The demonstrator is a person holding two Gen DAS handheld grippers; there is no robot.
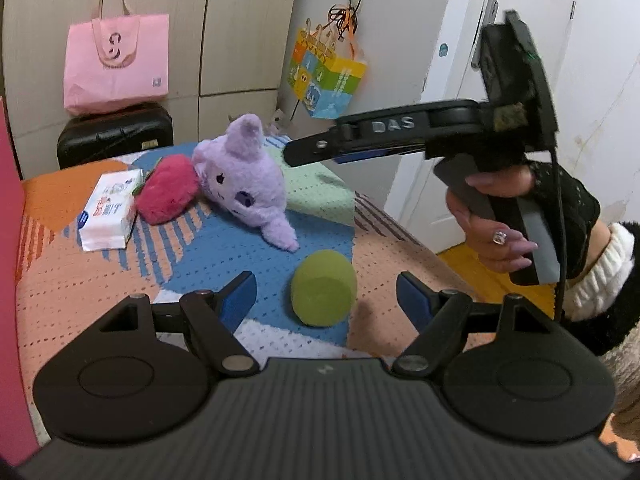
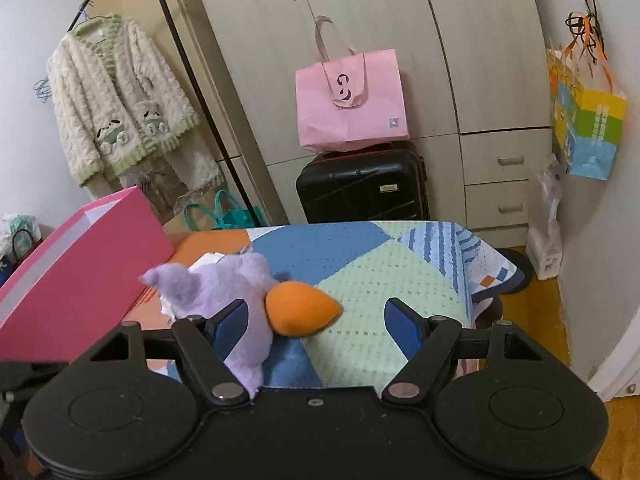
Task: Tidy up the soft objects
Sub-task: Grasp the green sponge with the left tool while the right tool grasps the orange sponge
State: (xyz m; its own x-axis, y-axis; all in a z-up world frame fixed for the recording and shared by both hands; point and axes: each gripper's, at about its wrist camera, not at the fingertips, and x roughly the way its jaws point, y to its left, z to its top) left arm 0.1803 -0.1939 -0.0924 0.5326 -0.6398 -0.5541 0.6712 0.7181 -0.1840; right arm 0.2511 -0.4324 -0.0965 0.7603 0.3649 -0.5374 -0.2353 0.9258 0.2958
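Observation:
A purple plush cat (image 1: 246,178) lies on the patterned table cover (image 1: 100,276), with a red plush strawberry (image 1: 168,192) against its left side. A green soft ball (image 1: 323,288) lies between the fingertips of my open left gripper (image 1: 326,294). My right gripper (image 1: 308,150) hovers above the cat in the left wrist view. In the right wrist view, my right gripper (image 2: 316,316) is open, with an orange soft teardrop (image 2: 302,310) and the purple cat (image 2: 216,292) between and beside its fingers. A pink box (image 2: 80,276) stands at the left.
A white tissue pack (image 1: 110,210) lies left of the strawberry. A black suitcase (image 2: 362,188) with a pink bag (image 2: 352,100) on it stands behind the table by the wardrobe. A colourful bag (image 1: 326,76) hangs on the wall. A door (image 1: 560,80) is at right.

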